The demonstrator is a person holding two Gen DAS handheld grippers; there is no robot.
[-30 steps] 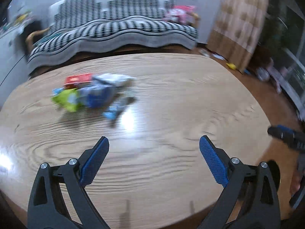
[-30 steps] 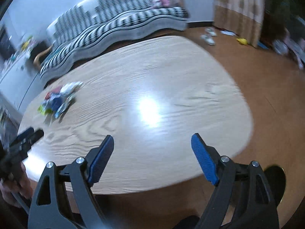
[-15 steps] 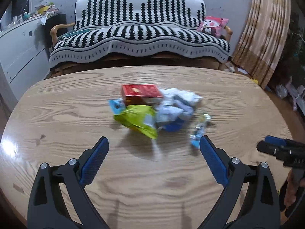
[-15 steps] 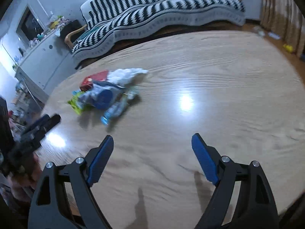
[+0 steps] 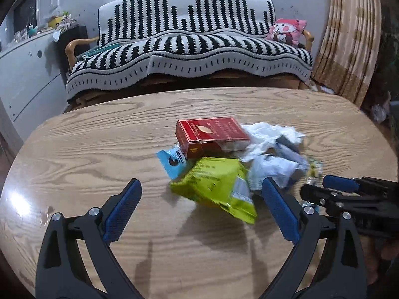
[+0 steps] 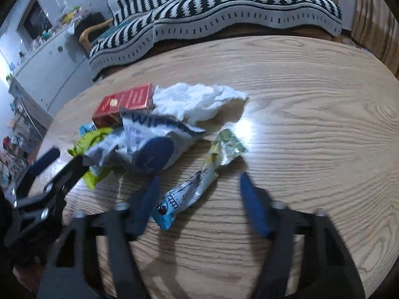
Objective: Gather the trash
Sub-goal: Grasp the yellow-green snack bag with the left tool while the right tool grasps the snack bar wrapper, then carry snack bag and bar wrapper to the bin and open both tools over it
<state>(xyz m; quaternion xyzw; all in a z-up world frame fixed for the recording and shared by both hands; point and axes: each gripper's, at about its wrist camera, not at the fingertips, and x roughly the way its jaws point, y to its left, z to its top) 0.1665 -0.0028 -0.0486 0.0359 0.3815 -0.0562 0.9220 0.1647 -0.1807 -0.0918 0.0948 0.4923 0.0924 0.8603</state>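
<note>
My left gripper hangs with fingers spread wide, just before the green bag. The trash pile lies in the middle of the wooden table. My right gripper is also spread, around the blue wrapper.

We have brought both claws in on the trash pile: it slid from upper left to centre frame. The left claw now frames the green bag, the right claw a blue wrapper.
</note>
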